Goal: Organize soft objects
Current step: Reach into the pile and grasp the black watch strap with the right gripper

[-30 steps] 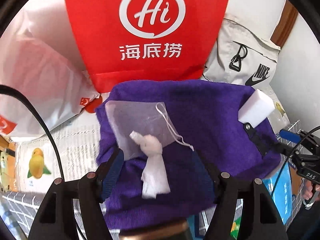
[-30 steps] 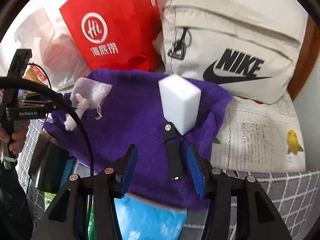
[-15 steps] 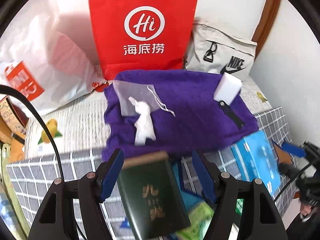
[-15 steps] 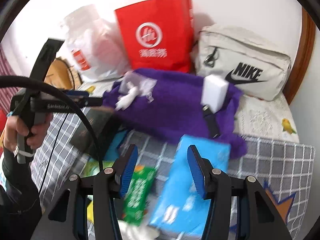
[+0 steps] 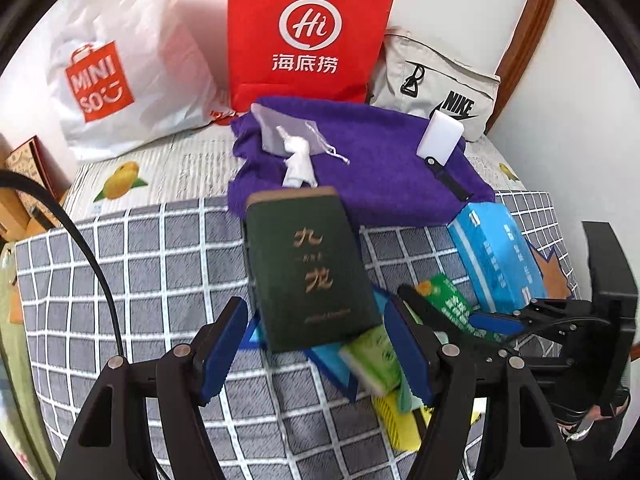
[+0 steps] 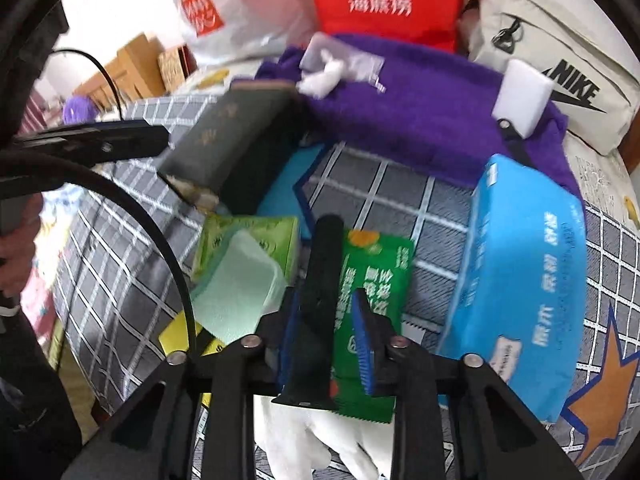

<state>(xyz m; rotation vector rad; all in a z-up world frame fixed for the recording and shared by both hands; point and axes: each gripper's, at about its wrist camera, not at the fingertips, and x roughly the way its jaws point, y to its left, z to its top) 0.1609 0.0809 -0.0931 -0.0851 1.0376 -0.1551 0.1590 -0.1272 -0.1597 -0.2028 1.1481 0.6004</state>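
A purple towel [image 5: 380, 168] lies at the back of the bed with a white sponge block [image 5: 440, 138] and a mesh pouch with a white cloth [image 5: 296, 148] on it. In front lie a dark green box [image 5: 308, 264], a blue tissue pack [image 6: 524, 280] and a green packet [image 6: 376, 272]. My left gripper [image 5: 314, 348] stands open just short of the dark green box, touching nothing. The jaws of my right gripper [image 6: 326, 336] are closing over the green packet. A black flat bar [image 6: 322, 280] stands between them, with a gap still showing at the right pad.
A red paper bag [image 5: 312, 32], a white Miniso bag [image 5: 120, 80] and a beige Nike bag [image 5: 436, 84] line the wall behind. The grey checked sheet [image 5: 140, 280] covers the near bed. A light green packet [image 6: 248, 240], a pale green block [image 6: 240, 288] and white cloth [image 6: 320, 440] lie close.
Both grippers have drawn back from the purple towel toward the near side of the bed. The box and tissue packs came into view. The right jaws have narrowed around a black bar.
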